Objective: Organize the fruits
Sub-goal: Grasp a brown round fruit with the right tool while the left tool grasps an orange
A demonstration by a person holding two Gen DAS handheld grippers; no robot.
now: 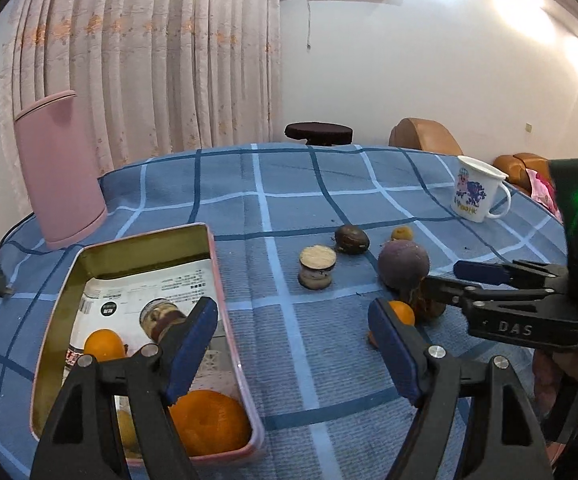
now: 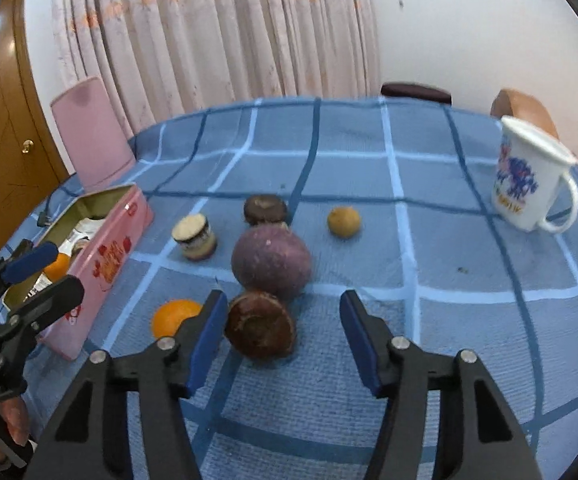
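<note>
Status: partly done. The pink tin [image 1: 225, 280] holds 2 oranges [image 1: 209, 422] plus possibly a yellowish fruit (largely hidden behind the jaw). Left on the tablecloth [image 2: 449, 320]: 1 small orange [image 2: 175, 316], 1 purple fruit [image 2: 271, 260], 2 brown fruits [image 2: 260, 330], 1 yellowish fruit [image 2: 343, 221]. Left gripper [image 1: 293, 344]: released, empty, beside the tin. Right gripper [image 2: 283, 338]: jaws apart, straddling the nearest brown fruit, not yet clenched
</note>
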